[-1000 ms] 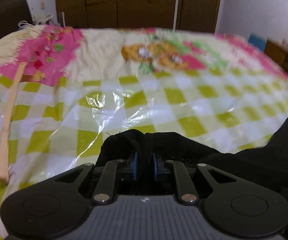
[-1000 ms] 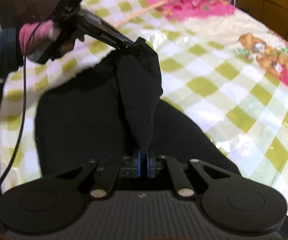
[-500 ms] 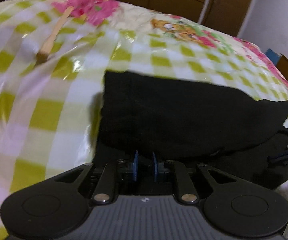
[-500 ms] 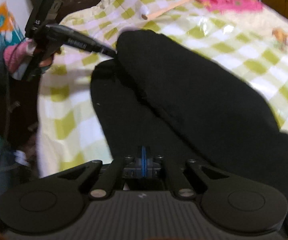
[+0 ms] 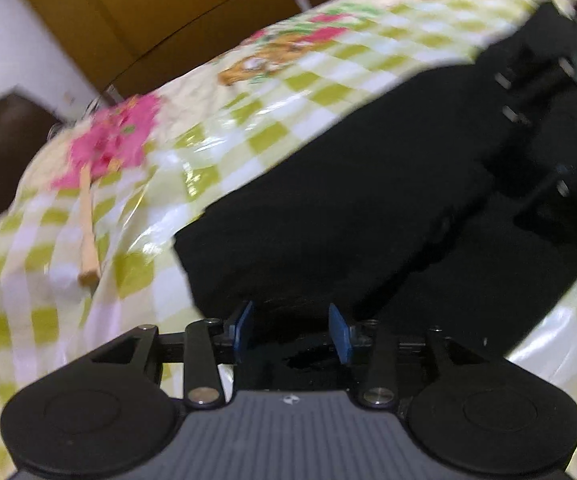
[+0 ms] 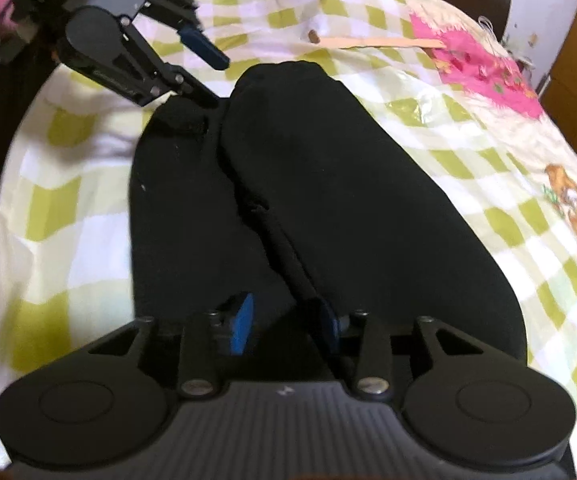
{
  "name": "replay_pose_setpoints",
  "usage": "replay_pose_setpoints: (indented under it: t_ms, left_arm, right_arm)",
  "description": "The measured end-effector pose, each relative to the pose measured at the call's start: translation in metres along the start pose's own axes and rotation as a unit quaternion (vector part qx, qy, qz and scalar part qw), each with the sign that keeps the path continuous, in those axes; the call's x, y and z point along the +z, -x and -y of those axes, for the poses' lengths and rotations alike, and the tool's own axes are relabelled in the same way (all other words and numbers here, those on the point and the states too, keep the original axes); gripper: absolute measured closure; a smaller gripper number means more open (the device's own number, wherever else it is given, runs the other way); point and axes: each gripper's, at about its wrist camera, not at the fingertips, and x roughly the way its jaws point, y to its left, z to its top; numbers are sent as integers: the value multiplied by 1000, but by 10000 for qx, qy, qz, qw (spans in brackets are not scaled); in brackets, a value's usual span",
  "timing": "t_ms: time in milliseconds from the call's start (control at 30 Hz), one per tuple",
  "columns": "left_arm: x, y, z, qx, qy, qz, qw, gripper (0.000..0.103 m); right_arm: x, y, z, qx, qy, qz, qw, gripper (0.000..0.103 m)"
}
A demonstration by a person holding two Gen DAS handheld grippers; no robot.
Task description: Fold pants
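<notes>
**Kid:** Where are the pants now?

**Helper:** They lie on the bed, on the checked cover. In your right view they fill the middle, black and folded over, with one long fold on top of another. A wooden stick lies on the cover at about 9 o'clock in your left view, well apart from the cloth.

**Kid:** What is my left hand-held gripper doing?

**Helper:** Its blue pads are spread wide. Nothing is between them. The near edge of the pants sits just in front of them, at 12 o'clock. In your right view you can see that same gripper at 11 o'clock, near the far end of the pants.

**Kid:** And my right hand-held gripper?

**Helper:** Spread too, holding nothing. A ridge of cloth runs down toward its right pad.

**Kid:** How will the pants feel?

**Helper:** I think soft and floppy, and light. They will sag and bunch, not stay flat. The shiny cover may let them slide.

**Kid:** Where do I grab?

**Helper:** Probably at the two corners of one end, one corner for each gripper. Pinch all the layers together, or the top one may peel off.
</notes>
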Motion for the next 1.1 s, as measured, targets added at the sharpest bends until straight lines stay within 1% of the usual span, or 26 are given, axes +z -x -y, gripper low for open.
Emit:
replay_pose_setpoints:
  t_ms: [33, 100, 167, 200, 267, 300, 367, 400, 467, 533, 600, 667, 700, 733, 767, 833, 900, 1000, 1033, 1067, 1100]
  left_arm:
    - [-1, -2, 6, 40, -122, 0, 9999, 48]
    - [-3, -8, 11, 164, -217, 15, 9996, 47]
    - [-1, -13, 11, 295, -292, 66, 9991, 47]
    - [-1, -16, 11, 450, -392, 91, 9982, 46]
    - [1, -22, 12, 670, -589, 104, 9960, 46]
    - [3, -22, 11, 654, -547, 151, 9962, 46]
    - [6, -21, 9, 596, -391, 271, 9971, 46]
    - [8, -20, 8, 595, -309, 336, 9972, 46]
    - [12, -23, 6, 534, -67, 365, 9979, 49]
    - [15, -27, 1, 443, 165, 349, 9983, 60]
    - [15, -26, -2, 301, 231, 300, 9988, 60]
    - [10, -13, 0, 220, 187, 393, 9988, 60]
    - [8, -6, 0, 156, 155, 444, 9988, 59]
    - [6, 0, 2, 107, 142, 461, 9988, 58]
    - [4, 4, 3, 69, 133, 461, 9988, 57]
    - [0, 9, 9, 16, 57, 461, 9989, 50]
    - [-3, 7, 16, 57, -118, 420, 9990, 49]
    - [-4, 4, 24, -75, -164, 388, 9991, 48]
    - [-4, 3, 26, -79, -182, 415, 9989, 46]
    - [-4, 3, 28, -52, -191, 459, 9988, 45]
    - [-3, 2, 28, -33, -172, 513, 9985, 43]
  right_arm:
    - [0, -5, -2, -13, 80, -26, 10000, 60]
    - [0, -14, -4, -112, 152, -15, 9998, 59]
    - [3, -17, 0, -192, 28, 54, 9998, 62]
    - [5, -17, 3, -171, -109, 70, 9998, 62]
    - [9, -15, 14, -108, -414, 118, 9990, 70]
    - [11, -12, 19, -93, -554, 143, 9983, 77]
    - [15, -5, 34, 56, -1037, 211, 9944, 86]
    - [16, -2, 42, 149, -1318, 274, 9908, 87]
    - [17, 4, 54, 225, -1711, 379, 9843, 90]
    - [18, 6, 61, 196, -1917, 410, 9804, 90]
    - [21, 4, 61, 162, -1821, 378, 9824, 89]
    - [23, 4, 51, 227, -1488, 294, 9882, 86]
    - [23, 7, 43, 255, -1294, 333, 9907, 85]
    - [23, 9, 33, 307, -1056, 366, 9933, 80]
    - [23, 8, 25, 311, -869, 365, 9951, 73]
    - [22, 2, 10, 222, -502, 325, 9980, 66]
    - [23, -10, -1, 130, -227, 254, 9993, 66]
    - [28, -27, -7, -209, -131, 236, 9994, 67]
    - [31, -30, -5, -320, -164, 259, 9990, 70]
    - [33, -30, 0, -310, -287, 285, 9987, 75]
    - [36, -28, 8, -223, -548, 350, 9976, 81]
